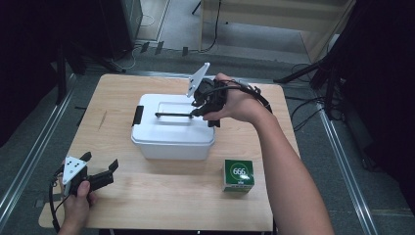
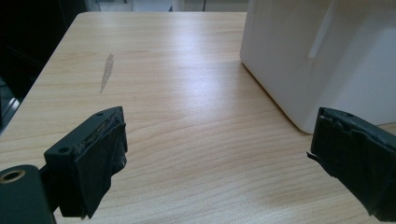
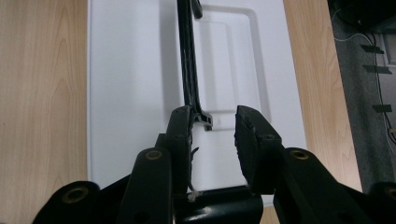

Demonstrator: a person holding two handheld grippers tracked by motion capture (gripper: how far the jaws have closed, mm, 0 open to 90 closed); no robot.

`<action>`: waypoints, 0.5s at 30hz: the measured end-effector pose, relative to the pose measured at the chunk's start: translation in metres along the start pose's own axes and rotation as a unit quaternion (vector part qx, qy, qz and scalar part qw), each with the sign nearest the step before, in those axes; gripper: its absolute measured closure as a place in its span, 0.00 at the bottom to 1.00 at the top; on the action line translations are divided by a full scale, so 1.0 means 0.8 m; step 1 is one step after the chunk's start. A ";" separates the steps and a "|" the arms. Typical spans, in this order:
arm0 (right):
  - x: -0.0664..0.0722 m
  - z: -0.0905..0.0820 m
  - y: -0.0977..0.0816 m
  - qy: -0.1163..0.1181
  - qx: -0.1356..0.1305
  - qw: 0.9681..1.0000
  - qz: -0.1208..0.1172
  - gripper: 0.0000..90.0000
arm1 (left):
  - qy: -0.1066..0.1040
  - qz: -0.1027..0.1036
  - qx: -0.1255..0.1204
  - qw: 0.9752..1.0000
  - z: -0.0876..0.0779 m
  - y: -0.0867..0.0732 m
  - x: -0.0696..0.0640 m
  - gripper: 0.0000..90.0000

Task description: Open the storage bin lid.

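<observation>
While our right gripper (image 1: 198, 111) sets narrowed jaws around the black handle (image 1: 172, 115) of the white box (image 1: 171, 139) at frame centre, unpinched, our left gripper (image 1: 101, 169) idles wide-jawed lower left; a green carton (image 1: 239, 175) stands lower right on the table (image 1: 161, 191).

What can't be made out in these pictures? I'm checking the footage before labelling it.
- White lidded box: contents hidden by its lid, high view.
- Right tongs: whether the pads press the black handle, unclear.
- Green carton: small print unreadable, high view.
- Box cut off by the frame edge, left gripper view.
</observation>
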State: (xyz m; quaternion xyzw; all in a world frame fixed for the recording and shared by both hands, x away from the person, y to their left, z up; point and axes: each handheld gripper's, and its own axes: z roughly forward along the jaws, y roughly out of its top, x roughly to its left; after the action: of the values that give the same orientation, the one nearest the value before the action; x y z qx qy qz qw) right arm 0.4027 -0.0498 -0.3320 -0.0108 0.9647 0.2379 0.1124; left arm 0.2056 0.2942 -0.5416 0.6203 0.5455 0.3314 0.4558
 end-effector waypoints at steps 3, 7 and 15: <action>0.000 0.003 0.006 0.002 0.006 1.000 -0.006 0.76 | -0.001 0.001 0.001 1.000 0.000 0.000 0.000 0.05; -0.001 0.011 0.014 0.003 0.017 1.000 -0.012 0.78 | -0.001 0.000 0.000 1.000 0.000 0.000 0.000 0.05; 0.003 0.019 0.032 0.015 0.022 0.999 -0.028 0.79 | -0.001 0.000 0.000 1.000 0.000 0.000 0.001 0.05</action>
State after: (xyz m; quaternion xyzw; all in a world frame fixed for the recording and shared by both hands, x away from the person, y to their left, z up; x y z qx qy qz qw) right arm 0.4016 -0.0201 -0.3342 -0.0385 0.9707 0.2130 0.1045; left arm 0.2056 0.2948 -0.5415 0.6208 0.5449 0.3304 0.4566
